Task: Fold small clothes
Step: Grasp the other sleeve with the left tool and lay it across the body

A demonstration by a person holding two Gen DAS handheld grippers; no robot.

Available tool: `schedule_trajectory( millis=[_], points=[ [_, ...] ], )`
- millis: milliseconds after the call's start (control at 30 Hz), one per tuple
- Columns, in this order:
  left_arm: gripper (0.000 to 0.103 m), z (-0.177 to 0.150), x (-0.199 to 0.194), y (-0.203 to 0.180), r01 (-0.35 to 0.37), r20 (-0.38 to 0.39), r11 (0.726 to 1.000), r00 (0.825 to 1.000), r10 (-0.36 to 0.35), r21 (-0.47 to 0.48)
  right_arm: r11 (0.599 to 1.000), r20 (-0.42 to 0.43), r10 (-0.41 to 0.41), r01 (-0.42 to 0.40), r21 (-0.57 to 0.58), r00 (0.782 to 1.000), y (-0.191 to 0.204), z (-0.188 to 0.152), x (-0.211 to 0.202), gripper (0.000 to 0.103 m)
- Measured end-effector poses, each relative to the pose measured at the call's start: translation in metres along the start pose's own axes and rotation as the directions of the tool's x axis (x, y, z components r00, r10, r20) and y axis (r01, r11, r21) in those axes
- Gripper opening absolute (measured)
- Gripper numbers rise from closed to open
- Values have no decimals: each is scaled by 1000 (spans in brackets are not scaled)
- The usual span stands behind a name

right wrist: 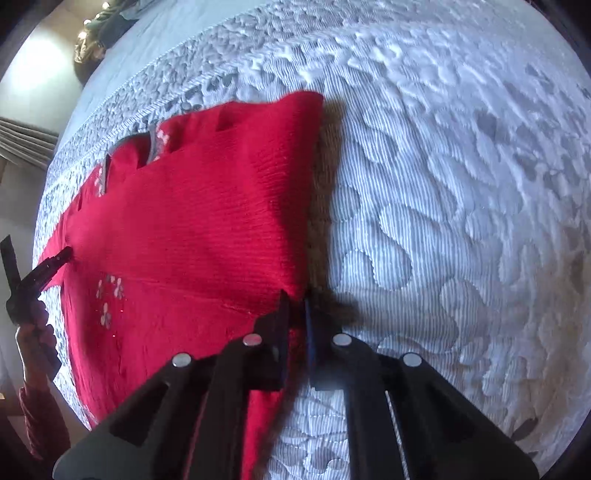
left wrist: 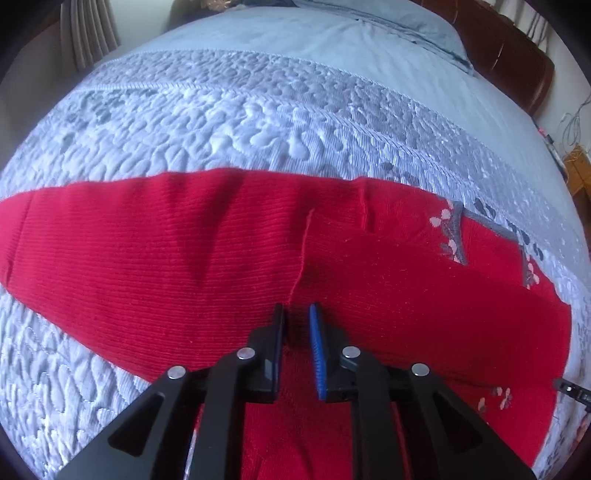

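On quilted bedspread (left wrist: 258, 122), red sweater (left wrist: 184, 251), pillow (left wrist: 424, 33) beyond, perhaps curtain (left wrist: 88, 37)

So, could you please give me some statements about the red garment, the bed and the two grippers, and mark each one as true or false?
1. The red knit garment lies on a quilted bedspread. True.
2. The garment is plain, with no pattern. False: it has small pale flowers and grey trim.
3. The right gripper is at an edge of the garment. True.
4. The left gripper hangs over bare bedspread. False: it is over red fabric.
5. The bedspread is dark green. False: it is pale blue-grey.
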State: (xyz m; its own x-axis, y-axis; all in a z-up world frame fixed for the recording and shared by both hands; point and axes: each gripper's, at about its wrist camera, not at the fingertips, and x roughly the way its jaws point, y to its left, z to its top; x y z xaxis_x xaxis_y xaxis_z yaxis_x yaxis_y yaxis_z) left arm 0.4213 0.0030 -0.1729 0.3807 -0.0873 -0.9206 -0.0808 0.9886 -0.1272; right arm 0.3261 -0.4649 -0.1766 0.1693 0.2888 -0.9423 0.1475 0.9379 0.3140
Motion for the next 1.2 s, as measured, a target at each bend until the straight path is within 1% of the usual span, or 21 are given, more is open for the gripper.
schedule_trajectory(
  millis=[67,133,167,233,300,400,467,533,600,633,700,800,833,867,900,933,967,1033,1100,1133,1200],
  points=[
    [15,-1,-5,4,6,-1,1000,1000,-6,-2,999,20,-39,39,-34,999,8,-3,-4,10],
    [16,-1,-17,12,22,6,999,1000,-22,-27,996,62,-67,70,-47,996,13,-8,-14,22],
    [16,-1,-24,16,38,16,998,999,-38,-42,993,86,-103,108,-57,991,16,-12,-20,22],
    [16,-1,-36,21,85,31,994,996,-83,-66,986,127,-139,149,-75,982,23,-21,-30,22],
    [16,0,-43,16,104,38,993,994,-102,-52,986,156,-114,132,-105,981,33,-31,-38,22],
    [16,2,-38,-3,103,33,995,994,-102,-17,985,187,-92,118,-129,978,49,-32,-39,23],
    [17,6,-29,-14,112,15,994,994,-111,-15,983,181,-86,113,-143,980,56,-27,-33,23],
    [18,8,-13,-24,111,-22,994,994,-112,-8,985,128,-86,103,-135,988,58,-20,-17,20],
    [18,7,6,-31,66,-79,998,995,-65,10,984,76,-139,146,-104,987,50,-15,0,19],
    [18,6,12,-33,51,-89,998,995,-49,25,985,64,-138,143,-94,988,44,-16,5,17],
    [18,4,17,-38,27,-84,997,996,-20,73,991,67,-104,109,-75,992,37,-16,11,17],
    [19,3,11,-37,37,-86,996,996,-30,79,996,84,-67,72,-56,994,33,-20,3,17],
    [20,2,6,-35,34,-86,996,996,-27,80,997,91,-61,66,-50,994,33,-23,-3,19],
    [31,0,-2,-31,25,-78,996,997,-18,87,997,99,-51,56,-44,994,35,-27,-9,22],
    [50,-4,-13,-26,8,-62,995,998,-2,104,998,113,-40,45,-42,993,37,-34,-18,30],
    [58,-7,-21,-21,-13,-44,993,999,19,118,998,127,-36,43,-49,991,41,-43,-26,36],
    [63,-11,-30,-12,-35,-24,991,999,38,131,997,138,-44,53,-61,989,46,-53,-33,37],
    [65,-17,-43,19,-61,-22,991,998,64,119,994,147,-48,61,-88,988,56,-69,-41,37],
    [66,-17,-53,74,-77,-45,997,996,78,23,993,152,-32,49,-110,988,66,-84,-46,37],
    [66,-17,-56,95,-99,-47,995,994,98,-13,991,154,-22,41,-124,988,72,-91,-46,38],
    [66,-14,-66,150,-190,-45,977,981,187,-93,987,168,-20,47,-156,986,84,-101,-48,39]
  ],
)
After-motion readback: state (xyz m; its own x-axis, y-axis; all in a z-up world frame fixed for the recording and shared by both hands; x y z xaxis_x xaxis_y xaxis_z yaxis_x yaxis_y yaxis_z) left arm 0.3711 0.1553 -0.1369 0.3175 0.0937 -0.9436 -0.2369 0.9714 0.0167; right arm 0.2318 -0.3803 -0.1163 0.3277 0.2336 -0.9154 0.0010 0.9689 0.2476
